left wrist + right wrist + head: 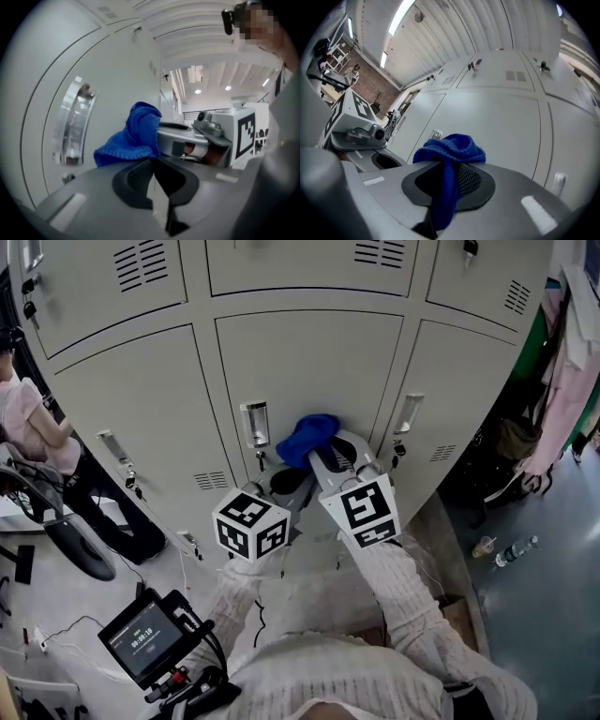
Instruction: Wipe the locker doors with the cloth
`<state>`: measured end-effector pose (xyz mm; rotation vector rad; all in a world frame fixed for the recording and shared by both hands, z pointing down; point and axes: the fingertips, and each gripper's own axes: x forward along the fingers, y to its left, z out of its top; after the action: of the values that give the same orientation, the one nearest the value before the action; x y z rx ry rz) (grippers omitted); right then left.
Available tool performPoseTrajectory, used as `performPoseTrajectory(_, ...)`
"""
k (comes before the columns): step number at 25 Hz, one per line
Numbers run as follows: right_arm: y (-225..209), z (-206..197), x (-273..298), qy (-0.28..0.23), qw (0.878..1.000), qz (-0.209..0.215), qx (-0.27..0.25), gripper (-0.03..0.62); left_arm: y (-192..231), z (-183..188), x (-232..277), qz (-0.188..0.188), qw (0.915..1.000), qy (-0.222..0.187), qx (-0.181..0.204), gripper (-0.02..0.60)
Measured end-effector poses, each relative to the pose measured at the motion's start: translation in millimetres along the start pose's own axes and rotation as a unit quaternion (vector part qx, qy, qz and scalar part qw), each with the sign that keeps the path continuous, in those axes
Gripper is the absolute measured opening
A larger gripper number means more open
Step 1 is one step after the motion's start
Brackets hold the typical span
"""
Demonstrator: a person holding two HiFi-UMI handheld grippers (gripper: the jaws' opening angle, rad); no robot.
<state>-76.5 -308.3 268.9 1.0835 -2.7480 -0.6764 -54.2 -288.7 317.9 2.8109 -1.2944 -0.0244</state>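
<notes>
Just past the tips of the right gripper [323, 454], in the head view, the blue cloth [307, 435] is bunched against the middle locker door [309, 362], beside its latch handle [254, 424]. The left gripper [286, 482] sits below and beside it, tips short of the cloth.

In the left gripper view, the left gripper's [152, 176] jaws are closed together on nothing. The cloth [133, 138] lies ahead and slightly left of them, the door behind it.

In the right gripper view, the right gripper's [447, 180] jaws are clamped on the cloth [450, 152]. A strand hangs down between the pads, and the bulk mushrooms beyond the tips, facing the door [497, 117]. The right hand looks set to do the wiping, sweeping the wad across the panel.
</notes>
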Motion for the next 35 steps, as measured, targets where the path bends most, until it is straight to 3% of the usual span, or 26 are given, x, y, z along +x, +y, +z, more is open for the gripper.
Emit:
performPoseTrajectory(3,-26.8,58.4,-0.2,-0.064,0.997,-0.016,-0.026,0.055,-1.8,61.7,-6.6,0.004,0.9969,-0.055,0.057,0.006)
performPoseTrajectory(6,-49.8,101.8,3.2,-0.097,0.993,-0.036,-0.060,0.055,3.1,109.8,-15.3,0.003,0.9907,-0.098,0.093,0.006)
performPoseTrajectory(10,-69.9,130.5,7.7,-0.113,0.989,-0.058,-0.076,0.055,9.9,156.7,-25.5,0.019,0.9806,-0.136,0.140,0.006)
performPoseTrajectory(15,-87.4,145.5,17.4,-0.112,0.986,-0.081,-0.091,0.055,13.5,184.1,-30.8,0.030,0.9685,-0.156,0.192,0.006)
performPoseTrajectory(24,-92.3,146.8,25.5,-0.113,0.988,-0.065,-0.087,0.060,21.3,185.7,-26.6,0.009,0.9732,-0.155,0.170,0.006)
performPoseTrajectory(28,-91.7,146.0,25.3,-0.120,0.987,-0.070,-0.084,0.060,20.1,185.7,-23.3,0.007,0.9730,-0.147,0.178,0.006)
performPoseTrajectory(35,-84.5,121.3,22.5,-0.105,0.990,-0.068,-0.071,0.060,19.1,170.8,-15.4,0.006,0.9777,-0.130,0.165,0.006)
